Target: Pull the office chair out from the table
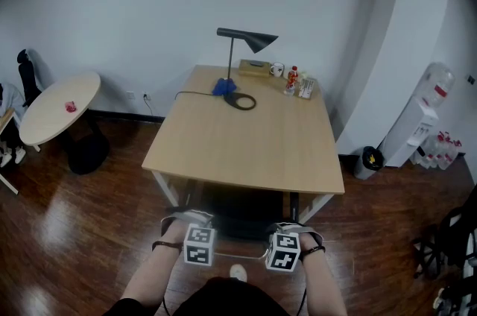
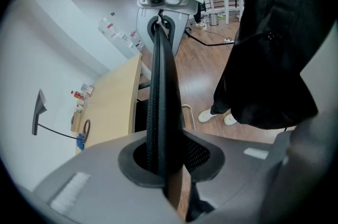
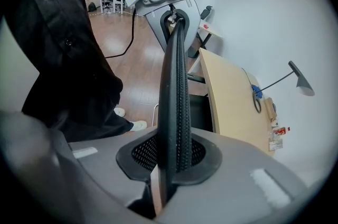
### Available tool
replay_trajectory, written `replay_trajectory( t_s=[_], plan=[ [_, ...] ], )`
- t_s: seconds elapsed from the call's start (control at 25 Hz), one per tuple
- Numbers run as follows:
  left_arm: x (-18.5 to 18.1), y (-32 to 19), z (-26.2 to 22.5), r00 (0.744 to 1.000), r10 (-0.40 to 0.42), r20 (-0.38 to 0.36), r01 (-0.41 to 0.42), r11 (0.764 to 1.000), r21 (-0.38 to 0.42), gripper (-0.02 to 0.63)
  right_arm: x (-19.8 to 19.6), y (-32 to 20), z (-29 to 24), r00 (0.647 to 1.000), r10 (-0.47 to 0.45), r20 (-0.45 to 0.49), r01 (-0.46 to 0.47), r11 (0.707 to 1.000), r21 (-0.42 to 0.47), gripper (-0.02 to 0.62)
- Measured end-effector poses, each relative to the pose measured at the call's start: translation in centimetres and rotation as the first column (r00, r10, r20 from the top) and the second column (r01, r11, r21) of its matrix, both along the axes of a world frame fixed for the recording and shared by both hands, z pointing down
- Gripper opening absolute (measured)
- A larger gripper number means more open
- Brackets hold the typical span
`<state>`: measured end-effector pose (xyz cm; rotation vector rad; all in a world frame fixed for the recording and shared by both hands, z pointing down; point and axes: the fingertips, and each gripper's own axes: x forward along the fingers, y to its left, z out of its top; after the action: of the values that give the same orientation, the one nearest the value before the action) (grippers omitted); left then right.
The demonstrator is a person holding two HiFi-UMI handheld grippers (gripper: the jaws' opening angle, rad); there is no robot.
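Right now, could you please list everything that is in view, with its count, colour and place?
rectangular light wooden table: one, pale wood, centre of the room
black mesh office chair: one, black, at the table's near edge
black cone-shaded desk lamp: one, black, far end of the table
white ceramic mug: one, white, right of the lamp
small red bottle: one, red, beside the mug
round white side table: one, white, left
white water dispenser: one, white, right
dark waste bin: one, dark, near the dispenser
left gripper: one, grey, fingers shut on the chair's back
right gripper: one, grey, fingers shut on the chair's back
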<state>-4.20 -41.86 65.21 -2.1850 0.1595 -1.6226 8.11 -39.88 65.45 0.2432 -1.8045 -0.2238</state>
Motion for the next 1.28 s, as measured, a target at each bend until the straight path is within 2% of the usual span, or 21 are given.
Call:
replay_trajectory(
  t_s=[0.32, 0.48, 0.84, 1.28],
  plan=[
    [-0.6, 4.0, -0.2, 1.000, 0.021, -0.003, -0.021, 1.000, -0.009, 0.067, -0.4, 3.7, -0.2, 0.999, 0.041, -0.014, -0.041, 0.999, 0.023, 0.069],
    [-0.9, 6.1, -0.3, 1.000, 0.031, -0.001, -0.031, 0.999, -0.013, 0.069, -0.9, 6.3, -0.2, 0.999, 0.051, -0.002, -0.051, 0.999, -0.006, 0.069],
    [-1.3, 10.3, -0.4, 0.999, 0.041, 0.003, -0.040, 0.999, -0.013, 0.068, -1.2, 10.4, -0.4, 0.997, 0.076, -0.002, -0.076, 0.997, -0.003, 0.072],
    [-1.2, 14.9, -0.6, 0.999, 0.039, 0.001, -0.039, 0.999, -0.028, 0.069, -1.3, 15.1, -0.4, 0.998, 0.068, 0.003, -0.068, 0.997, -0.024, 0.075]
  ],
)
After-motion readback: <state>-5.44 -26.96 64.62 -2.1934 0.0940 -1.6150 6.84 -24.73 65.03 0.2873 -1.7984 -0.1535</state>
